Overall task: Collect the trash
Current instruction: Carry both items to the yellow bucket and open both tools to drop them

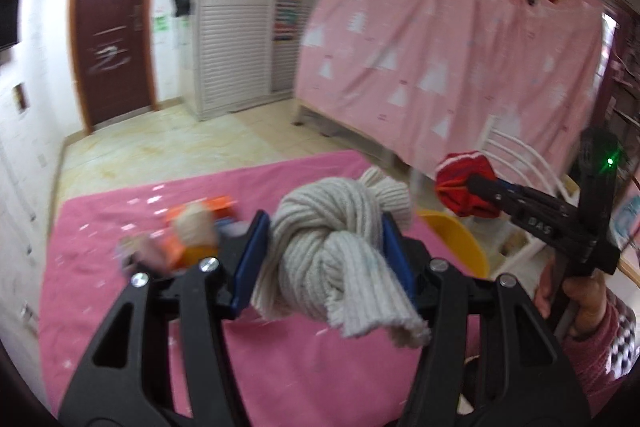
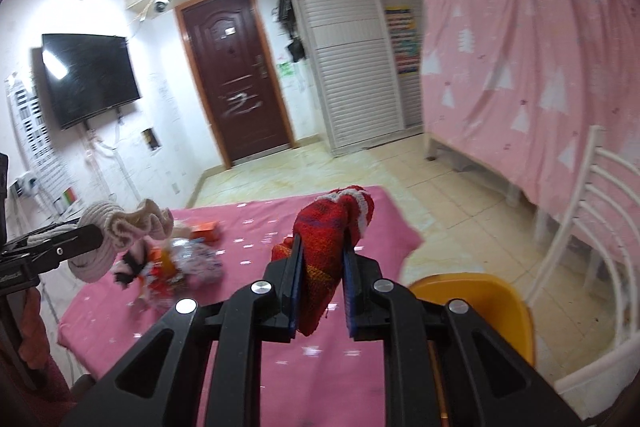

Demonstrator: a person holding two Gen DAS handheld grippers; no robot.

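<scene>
My left gripper [image 1: 324,263] is shut on a knotted beige knit sock [image 1: 332,247], held above the pink-covered table [image 1: 280,367]. My right gripper [image 2: 322,283] is shut on a red knit sock with a white cuff [image 2: 332,231], also lifted off the table. In the left wrist view the right gripper [image 1: 466,187] shows at the right with the red sock [image 1: 464,183] in its tips and a hand [image 1: 576,303] on its handle. The right wrist view shows the left gripper [image 2: 96,239] at the left with the beige sock [image 2: 120,227]. A blurred pile of orange wrappers and cloth [image 2: 176,259] lies on the table.
An orange plastic chair [image 2: 480,303] stands at the table's right edge, with a white slatted chair [image 2: 592,227] beyond it. A pink curtain [image 1: 440,59] covers a bunk bed on the right. The tiled floor [image 2: 360,167], a brown door [image 2: 236,75] and a wall-mounted television [image 2: 88,79] lie ahead.
</scene>
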